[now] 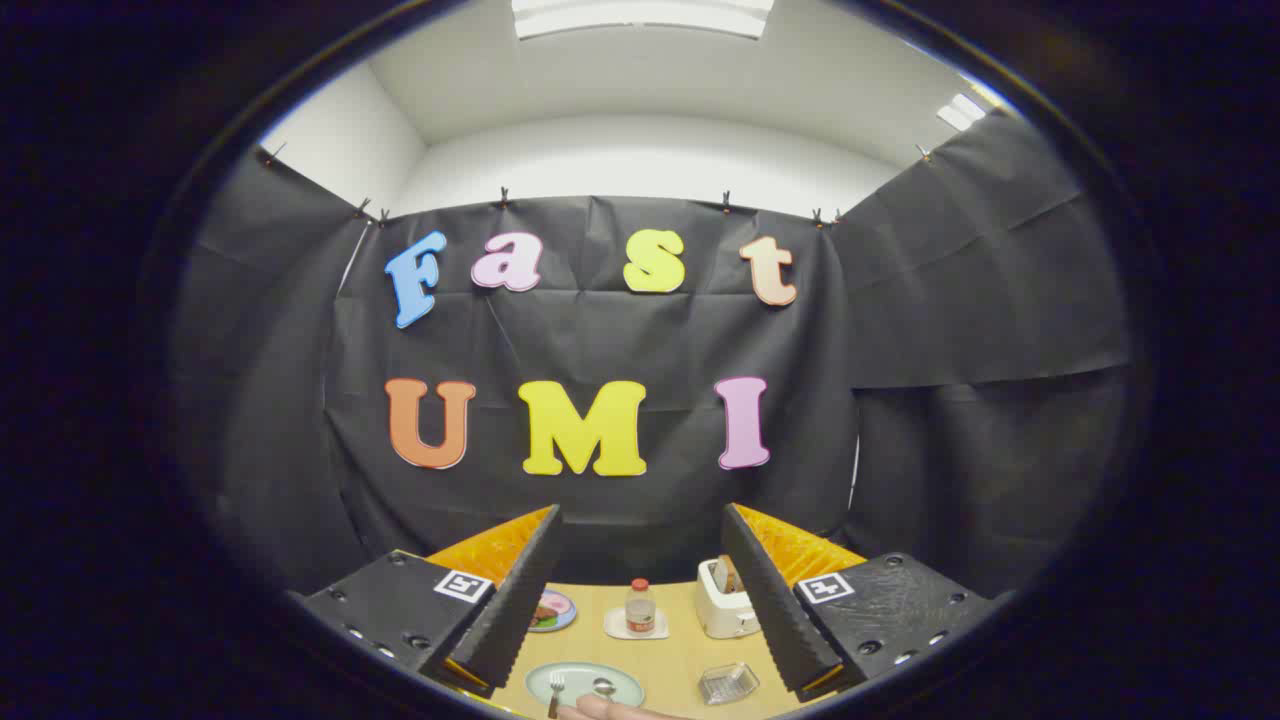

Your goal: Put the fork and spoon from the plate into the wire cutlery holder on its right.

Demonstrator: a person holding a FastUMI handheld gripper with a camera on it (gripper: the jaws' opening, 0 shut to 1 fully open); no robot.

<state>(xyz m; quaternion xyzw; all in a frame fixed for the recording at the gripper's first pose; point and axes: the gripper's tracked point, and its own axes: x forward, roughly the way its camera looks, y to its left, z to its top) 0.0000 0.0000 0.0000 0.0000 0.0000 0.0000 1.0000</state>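
The tabletop (680, 665) is a light wooden surface seen between and below the two fingers of the tongs (640, 590). The tongs are held above it with the fingers spread wide apart and nothing between them.

A white toaster (722, 603) stands toward the far side of the tabletop, just beside the right finger, with something brown showing in its slot.

The plate (585, 680) is pale green and lies on the near part of the tabletop, closer to the left finger. A hand (610, 710) is at its near rim, touching or just over it.

The wire cutlery holder (728, 683) sits to the right of the plate, near the right finger and apart from the plate.

A small bottle (640, 607) with a red cap stands on a white coaster beyond the plate.

A small round dish (552, 610) with food on it lies beside the left finger.

The fork (555, 692) lies on the left part of the plate. The spoon (603, 687) lies on the plate to the right of the fork.
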